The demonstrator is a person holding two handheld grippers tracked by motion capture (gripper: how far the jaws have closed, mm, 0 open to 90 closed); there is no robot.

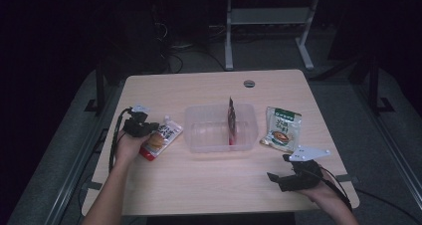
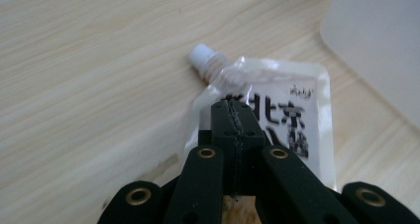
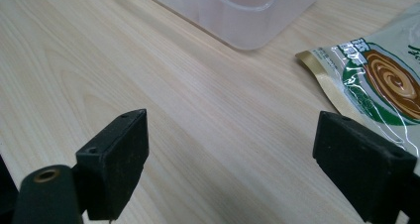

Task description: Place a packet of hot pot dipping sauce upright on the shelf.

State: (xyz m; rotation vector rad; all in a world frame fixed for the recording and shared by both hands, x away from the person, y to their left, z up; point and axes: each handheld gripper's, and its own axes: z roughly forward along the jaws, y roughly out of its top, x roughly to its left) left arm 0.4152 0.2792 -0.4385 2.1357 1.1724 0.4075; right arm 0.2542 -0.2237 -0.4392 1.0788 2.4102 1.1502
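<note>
Right claw (image 3: 230, 164) apart over table (image 1: 209, 185), left claw (image 2: 237, 116) clamped on spouted pouch (image 2: 277, 115)

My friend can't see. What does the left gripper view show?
The left gripper, its black fingers closed together, sits over a white plastic spouted pouch with black lettering lying flat on the light wooden table. A clear plastic container's corner shows at upper right.
</note>
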